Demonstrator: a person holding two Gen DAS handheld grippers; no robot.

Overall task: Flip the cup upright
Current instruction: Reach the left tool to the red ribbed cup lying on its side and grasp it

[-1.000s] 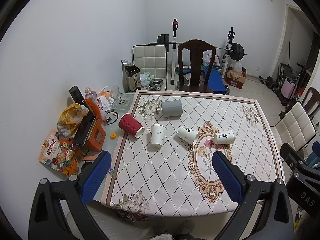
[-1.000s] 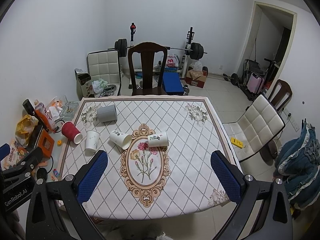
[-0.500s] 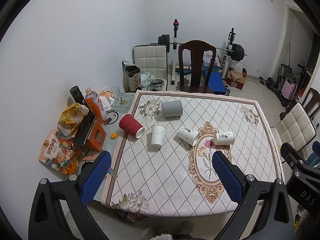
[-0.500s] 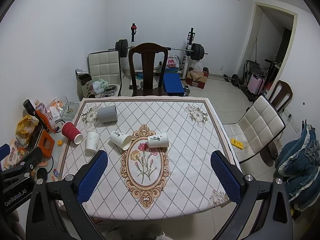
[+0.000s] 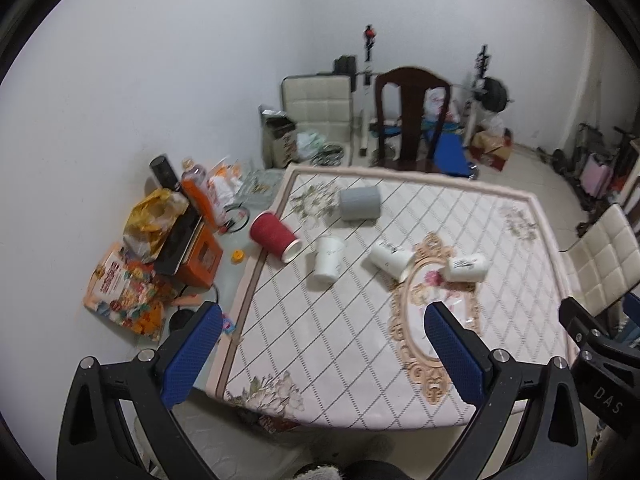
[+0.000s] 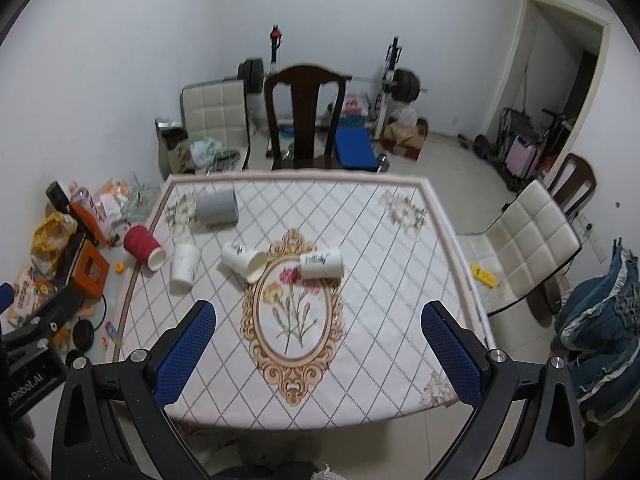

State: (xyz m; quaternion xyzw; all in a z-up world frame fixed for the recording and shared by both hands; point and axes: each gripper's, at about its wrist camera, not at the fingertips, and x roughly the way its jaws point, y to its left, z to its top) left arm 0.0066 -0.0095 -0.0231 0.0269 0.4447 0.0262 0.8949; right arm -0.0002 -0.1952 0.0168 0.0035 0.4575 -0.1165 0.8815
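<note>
Several cups rest on the patterned table (image 6: 360, 320). A grey cup (image 6: 218, 209) lies on its side at the far left. A red cup (image 6: 143, 247) lies on its side at the left edge. One white cup (image 6: 185, 268) stands upside down. Two white cups lie on their sides, one (image 6: 243, 261) left of the oval flower motif and one (image 6: 322, 265) at its top. The same cups show in the left wrist view: grey (image 5: 359, 203), red (image 5: 274, 236), white (image 5: 328, 259). My left gripper (image 5: 320, 354) and right gripper (image 6: 316, 354) are open and empty, high above the table's near edge.
A dark wooden chair (image 6: 305, 120) stands at the far side and a white padded chair (image 6: 524, 244) at the right. Bags, bottles and boxes (image 5: 168, 240) crowd the floor on the left. Gym gear (image 6: 396, 84) lines the back wall.
Both views have shifted slightly and blurred; the table looks a little nearer. The cups have not moved and both grippers stay open.
</note>
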